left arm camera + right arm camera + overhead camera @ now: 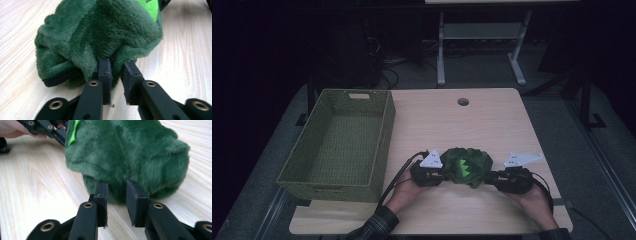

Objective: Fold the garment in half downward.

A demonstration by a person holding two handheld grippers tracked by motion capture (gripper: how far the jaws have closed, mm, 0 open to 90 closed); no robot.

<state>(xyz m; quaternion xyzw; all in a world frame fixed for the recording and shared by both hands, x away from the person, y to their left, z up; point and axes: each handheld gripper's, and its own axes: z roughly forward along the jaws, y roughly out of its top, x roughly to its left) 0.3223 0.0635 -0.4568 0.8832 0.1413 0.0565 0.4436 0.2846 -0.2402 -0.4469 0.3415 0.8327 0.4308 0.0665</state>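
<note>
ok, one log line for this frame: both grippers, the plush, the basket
left gripper: open, jaws at plush edge | right gripper: open, at opposite edge | green plush garment: crumpled on table between grippers | wicker basket: left of it, nothing inside

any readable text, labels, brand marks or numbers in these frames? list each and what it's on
None readable in any view.
Green plush garment: no tag or print visible, only a bright green zigzag patch.
Woven basket: no label.
Grey plates on the left claw and right claw: small dark dots, not characters.
Table: bare wood grain.
</note>
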